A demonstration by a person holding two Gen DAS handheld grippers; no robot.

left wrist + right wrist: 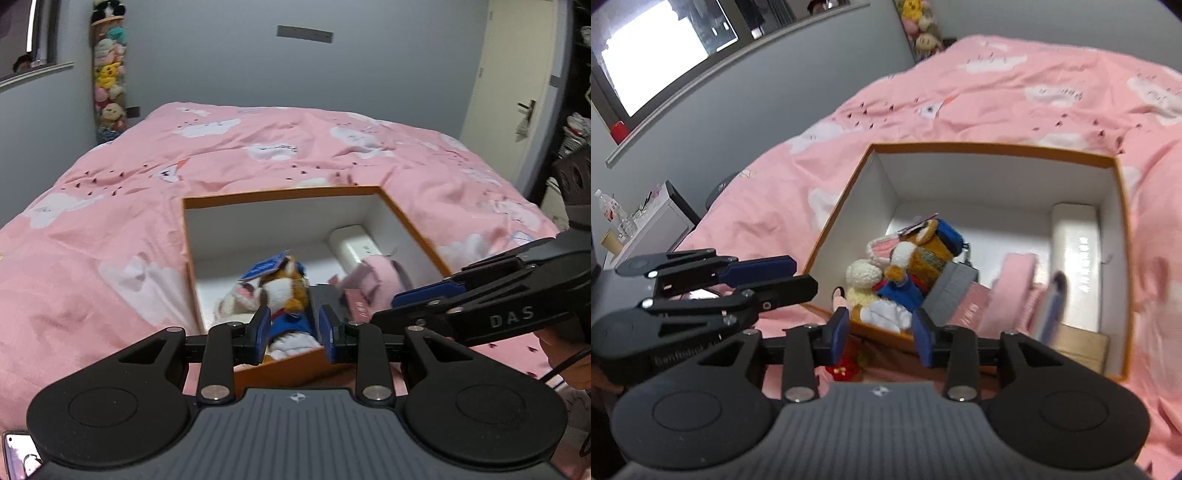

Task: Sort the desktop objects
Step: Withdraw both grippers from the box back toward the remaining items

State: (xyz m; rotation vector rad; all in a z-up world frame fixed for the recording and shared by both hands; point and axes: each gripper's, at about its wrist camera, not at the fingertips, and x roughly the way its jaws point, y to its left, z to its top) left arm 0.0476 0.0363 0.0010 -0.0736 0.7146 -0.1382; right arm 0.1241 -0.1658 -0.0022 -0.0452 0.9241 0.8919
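the orange box (993,148) lies open on the pink bed cover (1015,92), and the sorted things are already inside it: a plush toy (905,273) with a blue tag near the left wall, a white case (1076,258) along the far right wall, a grey flat item (951,295) and a pink pouch (1008,291) in the middle, and a small wooden block (1082,347) in the near right corner. they are packed side by side, i think so that every piece keeps its own place and the soft toy does not cover the flat ones. the pink pouch and a thin blue thing beside it are blurred, so i cannot say exactly how they lie

the left gripper (291,330) hangs above the near edge of the box, over the toy, its blue pads apart and nothing between them. the right gripper (881,332) is also above the near edge, fingers spread and empty; in the left view it comes in from the right side, low and almost level. both point down into the box, so i judge that the sorting is near its end
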